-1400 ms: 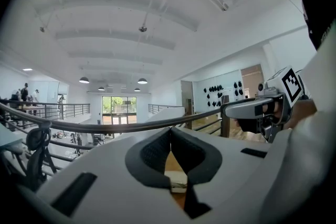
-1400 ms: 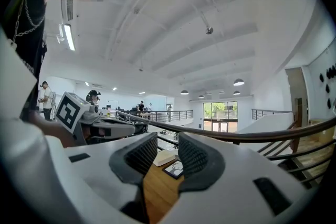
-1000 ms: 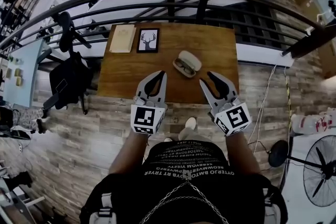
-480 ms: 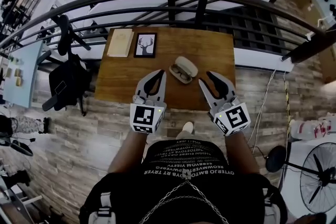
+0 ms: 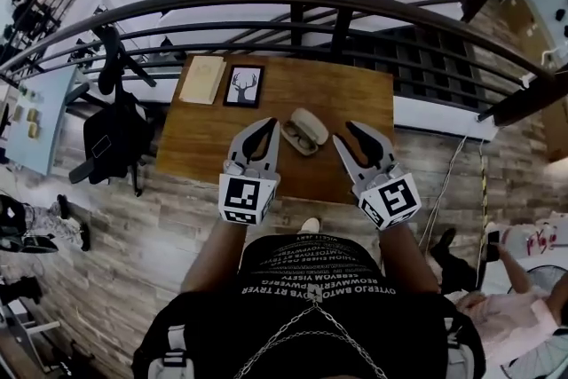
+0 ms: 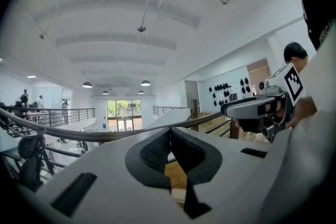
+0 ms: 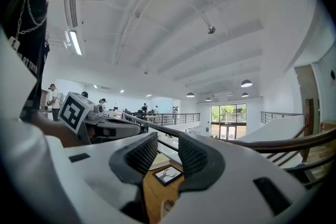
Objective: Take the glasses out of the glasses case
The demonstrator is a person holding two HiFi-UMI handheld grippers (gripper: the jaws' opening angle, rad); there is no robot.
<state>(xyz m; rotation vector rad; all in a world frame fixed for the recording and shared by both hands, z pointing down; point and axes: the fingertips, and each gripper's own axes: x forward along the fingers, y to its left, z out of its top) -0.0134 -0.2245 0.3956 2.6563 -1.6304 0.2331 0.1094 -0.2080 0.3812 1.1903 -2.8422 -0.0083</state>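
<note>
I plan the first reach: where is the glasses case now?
Head view: the glasses case lies open on the wooden table, below and right of the framed deer picture.

A brown wooden table (image 5: 351, 93) sits in the upper middle of the head view. It stands on a grey plank floor (image 5: 133, 217), and its far edge runs along a dark metal railing (image 5: 293, 0). Three things lie on its top. At the far left corner is a pale, tan pad (image 5: 203, 79), lying flat. Just to the right of it, almost touching, lies a black framed picture (image 5: 243, 86) of a deer's head. Near the middle of the table, closer to the near edge and well apart from those two, lies a pale glasses case (image 5: 309, 124), open and set slantwise. Dark-rimmed glasses (image 5: 297, 138) rest in its lower-left half. The right part of the tabletop is bare wood.
</note>
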